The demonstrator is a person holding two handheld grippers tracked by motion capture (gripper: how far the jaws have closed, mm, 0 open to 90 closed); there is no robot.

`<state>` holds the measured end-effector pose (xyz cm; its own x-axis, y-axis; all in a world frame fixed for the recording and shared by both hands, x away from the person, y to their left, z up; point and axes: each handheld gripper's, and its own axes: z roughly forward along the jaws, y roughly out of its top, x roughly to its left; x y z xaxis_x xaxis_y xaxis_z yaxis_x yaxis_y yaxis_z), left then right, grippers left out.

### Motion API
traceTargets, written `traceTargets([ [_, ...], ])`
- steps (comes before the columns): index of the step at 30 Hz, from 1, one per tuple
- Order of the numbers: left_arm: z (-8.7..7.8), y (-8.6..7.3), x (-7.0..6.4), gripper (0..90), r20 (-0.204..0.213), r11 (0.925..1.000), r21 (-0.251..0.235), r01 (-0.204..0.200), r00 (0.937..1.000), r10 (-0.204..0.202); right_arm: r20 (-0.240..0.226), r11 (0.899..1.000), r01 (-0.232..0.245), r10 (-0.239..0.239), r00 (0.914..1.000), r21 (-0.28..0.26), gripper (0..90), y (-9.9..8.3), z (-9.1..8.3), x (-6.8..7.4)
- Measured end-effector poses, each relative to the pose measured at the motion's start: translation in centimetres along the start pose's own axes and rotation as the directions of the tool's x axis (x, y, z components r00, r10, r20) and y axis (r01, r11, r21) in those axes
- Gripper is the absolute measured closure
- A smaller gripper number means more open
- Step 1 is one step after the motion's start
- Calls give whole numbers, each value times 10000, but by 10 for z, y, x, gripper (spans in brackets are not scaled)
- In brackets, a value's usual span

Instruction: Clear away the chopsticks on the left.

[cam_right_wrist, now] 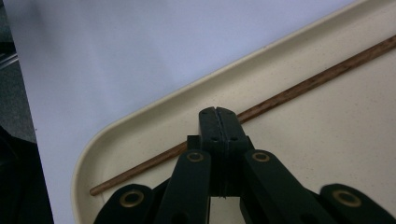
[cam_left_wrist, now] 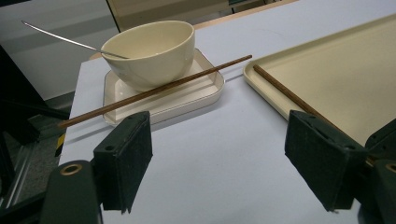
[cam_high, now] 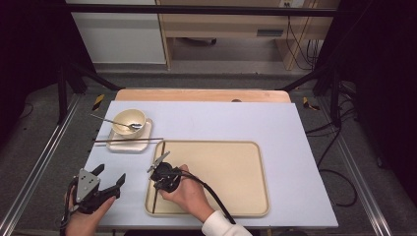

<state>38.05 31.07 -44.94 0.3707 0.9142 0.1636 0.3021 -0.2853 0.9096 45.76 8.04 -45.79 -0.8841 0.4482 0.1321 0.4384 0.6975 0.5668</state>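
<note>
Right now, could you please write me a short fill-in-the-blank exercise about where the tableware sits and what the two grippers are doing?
1. The spoon rests in the ____, which stands on a small square plate.
2. One chopstick lies across that plate; the other chopstick lies inside the ____.
3. The left gripper has its jaws ____ over the bare table mat.
4. The right gripper has its jaws ____ above the chopstick in the tray.

Missing words: bowl; tray; open; shut
</note>
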Motion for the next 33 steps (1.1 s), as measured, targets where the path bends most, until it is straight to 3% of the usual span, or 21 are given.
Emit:
traceTargets([
  [11,1,-1,0,227,29,10000,21,3,10000,-3,88,9998,-145,146,9999,-104,900,-1,-8,-7],
  [21,0,-1,0,225,-37,9998,69,-172,9998,173,299,9977,-154,174,9994,-656,900,-11,-30,-19],
  [27,2,-2,1,220,-56,9994,165,-289,9996,290,375,9877,-188,249,9990,-1550,900,-33,-53,-32],
  [29,2,-2,0,217,-16,9992,169,-358,9994,358,587,9834,-186,297,9978,-1804,828,-44,-63,-37],
  [33,5,-1,-1,208,68,9984,230,-513,9987,512,1030,9713,-245,501,9934,-2367,766,-68,-85,-48],
])
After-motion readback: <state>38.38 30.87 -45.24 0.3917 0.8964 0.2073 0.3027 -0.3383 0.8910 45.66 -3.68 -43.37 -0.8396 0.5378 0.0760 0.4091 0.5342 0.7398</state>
